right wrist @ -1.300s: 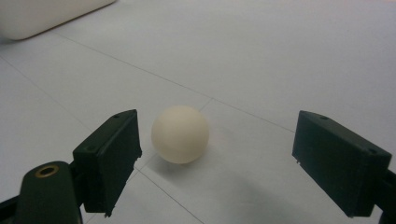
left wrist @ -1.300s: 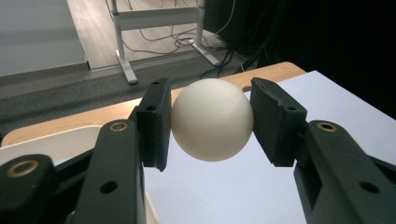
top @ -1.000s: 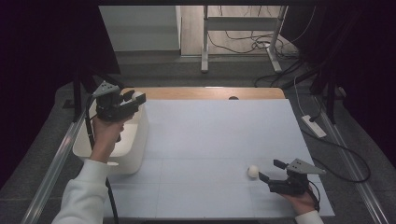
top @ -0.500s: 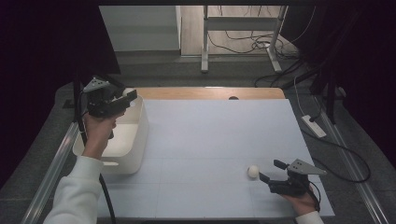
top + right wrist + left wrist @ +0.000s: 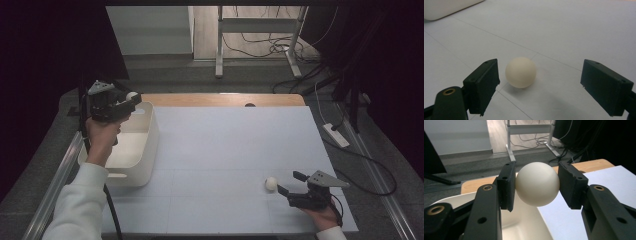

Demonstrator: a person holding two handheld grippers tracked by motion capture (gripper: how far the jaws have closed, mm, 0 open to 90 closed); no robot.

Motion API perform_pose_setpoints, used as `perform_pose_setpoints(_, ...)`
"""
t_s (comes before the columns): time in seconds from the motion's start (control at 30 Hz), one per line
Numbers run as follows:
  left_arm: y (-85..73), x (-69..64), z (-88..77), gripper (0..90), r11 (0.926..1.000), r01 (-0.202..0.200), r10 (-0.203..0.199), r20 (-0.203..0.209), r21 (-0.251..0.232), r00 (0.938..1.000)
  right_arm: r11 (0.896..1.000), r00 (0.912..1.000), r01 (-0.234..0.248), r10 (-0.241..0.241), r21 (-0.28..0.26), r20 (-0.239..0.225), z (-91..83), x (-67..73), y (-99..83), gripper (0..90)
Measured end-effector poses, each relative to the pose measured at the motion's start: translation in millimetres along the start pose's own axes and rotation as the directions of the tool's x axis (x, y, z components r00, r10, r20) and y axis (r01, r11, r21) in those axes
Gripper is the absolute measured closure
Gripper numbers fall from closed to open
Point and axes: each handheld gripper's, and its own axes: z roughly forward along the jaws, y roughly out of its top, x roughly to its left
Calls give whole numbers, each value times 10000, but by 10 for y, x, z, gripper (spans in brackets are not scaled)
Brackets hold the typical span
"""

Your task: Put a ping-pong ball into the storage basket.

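One ball [image 5: 537, 183] sits squeezed in the left tongs [image 5: 536, 185] above the tub [image 5: 134, 150], another ball [image 5: 520, 72] waits between the wide-apart right tongs [image 5: 539, 87].

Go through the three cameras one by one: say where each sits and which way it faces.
High view: above the person's side, facing forward and down on the table; forearms and both tongs show.
Left gripper view: on the left tongs, facing a held ball above the bin.
Right gripper view: on the right tongs, facing a second ball lying on the table.
Shared: both balls appear from above.
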Motion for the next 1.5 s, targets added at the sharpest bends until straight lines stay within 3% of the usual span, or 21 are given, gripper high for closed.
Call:
perform_pose_setpoints(0.4,-18,154,61,507,9997,88,-73,-621,237,9980,10000,10000,8,-8,41,31,4,-1,-2,155)
perform_pose_setpoints(0.53,-27,183,80,507,9992,-78,110,-817,391,9966,10000,10000,16,-16,38,50,2,0,-2,155)
perform_pose_setpoints(1.07,-54,277,160,506,9964,24,60,-982,852,9952,10000,10000,27,-28,67,81,6,1,-6,155)
perform_pose_setpoints(1.5,-109,369,274,505,9880,169,17,-1208,1533,9927,10000,10000,28,-29,71,88,4,0,-8,156)
